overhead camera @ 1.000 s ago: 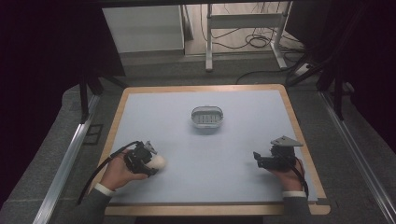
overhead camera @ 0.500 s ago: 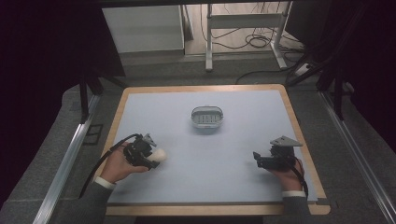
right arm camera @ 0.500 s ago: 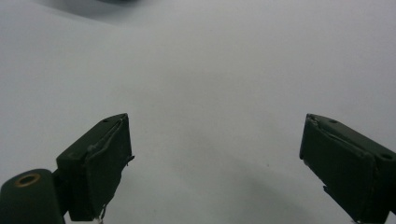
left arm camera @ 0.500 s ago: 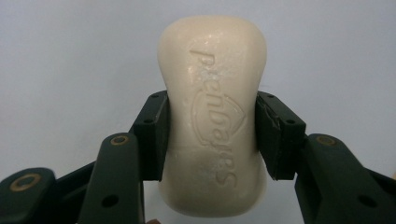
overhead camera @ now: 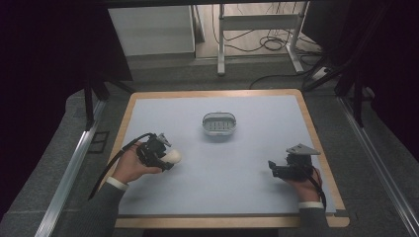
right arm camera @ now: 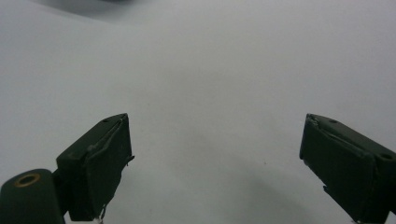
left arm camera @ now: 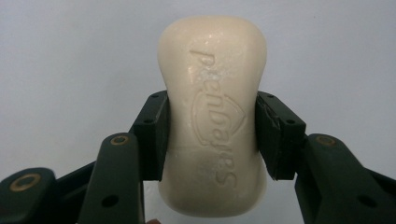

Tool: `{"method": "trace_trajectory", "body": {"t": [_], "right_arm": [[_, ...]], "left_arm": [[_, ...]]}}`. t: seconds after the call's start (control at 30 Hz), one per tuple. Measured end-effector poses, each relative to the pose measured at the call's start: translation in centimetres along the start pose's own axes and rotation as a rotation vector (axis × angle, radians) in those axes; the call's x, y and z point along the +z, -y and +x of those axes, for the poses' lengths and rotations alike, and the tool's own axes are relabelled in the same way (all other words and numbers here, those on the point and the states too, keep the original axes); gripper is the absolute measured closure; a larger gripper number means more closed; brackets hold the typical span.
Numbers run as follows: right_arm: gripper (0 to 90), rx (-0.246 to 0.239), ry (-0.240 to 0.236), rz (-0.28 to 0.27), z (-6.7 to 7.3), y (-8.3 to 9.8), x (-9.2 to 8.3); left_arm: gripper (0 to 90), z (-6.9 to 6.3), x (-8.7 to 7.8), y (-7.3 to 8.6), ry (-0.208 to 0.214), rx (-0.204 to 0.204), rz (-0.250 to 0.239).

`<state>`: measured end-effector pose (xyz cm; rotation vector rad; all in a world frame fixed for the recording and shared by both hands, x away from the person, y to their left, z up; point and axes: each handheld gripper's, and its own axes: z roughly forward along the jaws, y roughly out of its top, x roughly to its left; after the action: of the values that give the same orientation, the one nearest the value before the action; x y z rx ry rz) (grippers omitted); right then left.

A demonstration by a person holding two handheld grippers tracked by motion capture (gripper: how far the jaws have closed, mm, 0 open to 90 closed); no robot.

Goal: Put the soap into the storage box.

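A small grey dish (overhead camera: pixel 219 124) with a slotted bottom sits toward the far middle of the pale table (overhead camera: pixel 237 163), well apart from both my hands, and the stretch of table between me and it is bare. My left gripper (overhead camera: pixel 165 157) is over the near left part of the table, and its jaws are closed on a cream bar of soap (left arm camera: pixel 213 116), one pad pressed against each long side at the bar's narrowed waist, the raised lettering facing my camera. My right gripper (right arm camera: pixel 215 168) is at the near right, jaws spread wide with nothing between them, just bare table beyond.
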<state>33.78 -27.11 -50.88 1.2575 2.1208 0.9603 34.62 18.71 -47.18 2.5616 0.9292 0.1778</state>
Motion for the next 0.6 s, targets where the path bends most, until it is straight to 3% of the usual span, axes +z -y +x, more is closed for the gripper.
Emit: {"method": "trace_trajectory", "body": {"t": [0.6], "right_arm": [[8.7, -0.003, 0.005, 0.012, 0.0, 0.1, 0.2]], "left_arm": [[49.8, 1.5, 0.4, -1.5, 0.01, -0.013, 0.009]]}}
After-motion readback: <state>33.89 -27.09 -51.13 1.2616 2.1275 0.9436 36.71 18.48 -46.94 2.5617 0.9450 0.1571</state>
